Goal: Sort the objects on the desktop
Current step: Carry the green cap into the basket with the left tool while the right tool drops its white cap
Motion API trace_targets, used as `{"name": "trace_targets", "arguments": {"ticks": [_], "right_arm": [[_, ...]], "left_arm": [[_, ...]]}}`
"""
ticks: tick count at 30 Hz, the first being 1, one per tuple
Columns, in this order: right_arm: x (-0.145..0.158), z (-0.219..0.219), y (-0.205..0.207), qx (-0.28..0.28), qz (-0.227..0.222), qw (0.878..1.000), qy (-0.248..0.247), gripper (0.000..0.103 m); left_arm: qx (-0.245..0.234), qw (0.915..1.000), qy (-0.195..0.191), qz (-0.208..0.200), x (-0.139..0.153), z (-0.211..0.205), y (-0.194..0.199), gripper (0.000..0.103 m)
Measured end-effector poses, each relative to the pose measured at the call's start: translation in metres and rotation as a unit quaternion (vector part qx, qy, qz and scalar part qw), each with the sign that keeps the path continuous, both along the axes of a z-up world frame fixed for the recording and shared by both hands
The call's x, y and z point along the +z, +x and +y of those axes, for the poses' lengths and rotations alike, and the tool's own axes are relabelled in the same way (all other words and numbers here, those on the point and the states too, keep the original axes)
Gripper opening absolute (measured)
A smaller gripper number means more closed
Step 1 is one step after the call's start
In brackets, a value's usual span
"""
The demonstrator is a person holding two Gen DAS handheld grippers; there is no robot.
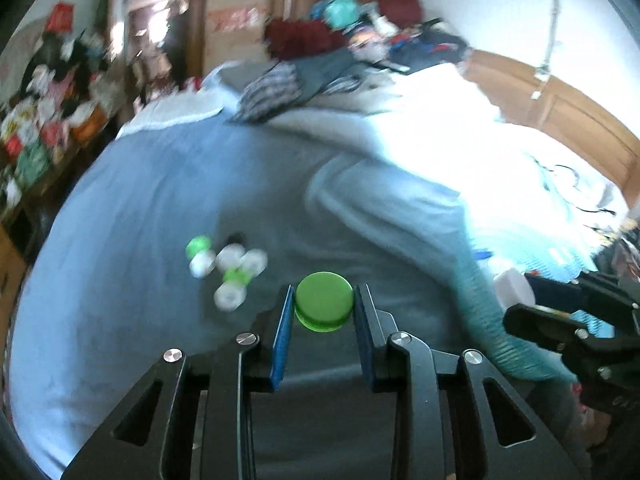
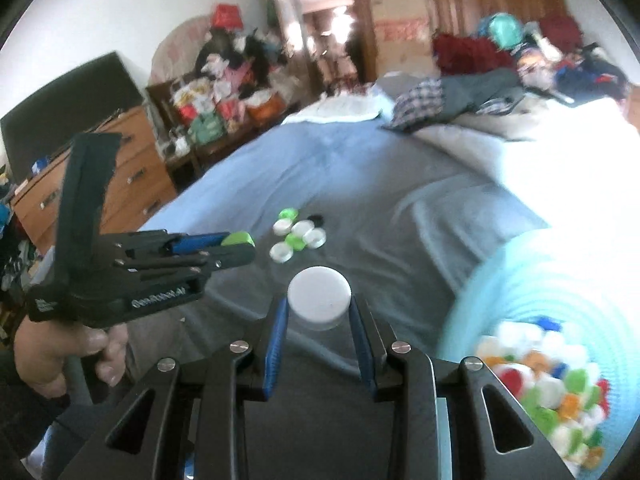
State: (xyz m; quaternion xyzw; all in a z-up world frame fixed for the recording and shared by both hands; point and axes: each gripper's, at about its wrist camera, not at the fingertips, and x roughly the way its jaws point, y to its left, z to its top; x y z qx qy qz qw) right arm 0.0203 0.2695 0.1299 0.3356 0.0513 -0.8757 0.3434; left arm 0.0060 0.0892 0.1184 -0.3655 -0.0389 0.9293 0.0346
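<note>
Nearest the left gripper (image 1: 323, 300), a green cap (image 1: 324, 306) sits clamped between its two blue pads, flat face turned up and toward the lens; being round, it has no long axis to speak of. The right gripper (image 2: 319, 308) grips a white cap (image 2: 319, 296) the same way, its flat top tilted toward the camera. Both caps ride above the grey-blue bedspread (image 1: 160, 200), clear of the cloth.

Just to the right of the right gripper, low down, lies a teal woven basket (image 2: 520, 280) holding a blurred heap of coloured caps (image 2: 552, 392); its near rim curves in close beside the tool. To the left, the other gripper, seen side-on with a hand (image 2: 60, 348) on its handle, hangs at about the same height, well apart.

Ahead of both tools, a small cluster of white and green caps (image 2: 298, 236) lies on the bedspread, with open cloth all around it. Farther on, folded clothes (image 2: 452, 104) pile up across the bed, and a wooden dresser (image 2: 100, 176) stands beyond the bed's left edge.
</note>
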Motion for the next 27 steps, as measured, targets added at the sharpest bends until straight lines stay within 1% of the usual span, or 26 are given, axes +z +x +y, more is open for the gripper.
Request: {"name": "trace_targets", "arguments": {"ticks": [4, 7, 12, 15, 16, 20, 23, 27], "right_arm": [[0.023, 0.046, 0.010, -0.046, 0.024, 0.999, -0.004, 0.034], [0.038, 0.088, 0.012, -0.090, 0.035, 0.995, -0.007, 0.035], [0.051, 0.143, 0.012, -0.151, 0.042, 0.988, -0.016, 0.035], [0.055, 0.164, 0.013, -0.170, 0.041, 0.984, -0.022, 0.035], [0.055, 0.168, 0.014, -0.173, 0.041, 0.984, -0.024, 0.035], [0.054, 0.180, 0.018, -0.180, 0.038, 0.983, -0.030, 0.035], [0.051, 0.182, 0.019, -0.182, 0.035, 0.982, -0.033, 0.035], [0.048, 0.186, 0.022, -0.184, 0.034, 0.982, -0.038, 0.035]], "left_arm": [[-0.040, 0.9990, -0.005, 0.022, 0.025, 0.047, -0.009, 0.025], [-0.077, 0.9966, -0.011, 0.027, 0.036, 0.087, -0.017, 0.025], [-0.139, 0.9901, -0.020, 0.012, 0.037, 0.154, -0.031, 0.025], [-0.164, 0.9862, -0.023, 0.003, 0.036, 0.184, -0.035, 0.025], [-0.172, 0.9846, -0.029, 0.002, 0.036, 0.193, -0.033, 0.025], [-0.186, 0.9812, -0.052, -0.004, 0.033, 0.215, -0.029, 0.025], [-0.183, 0.9812, -0.061, -0.013, 0.029, 0.219, -0.031, 0.025], [-0.179, 0.9811, -0.073, -0.014, 0.028, 0.220, -0.031, 0.025]]}}
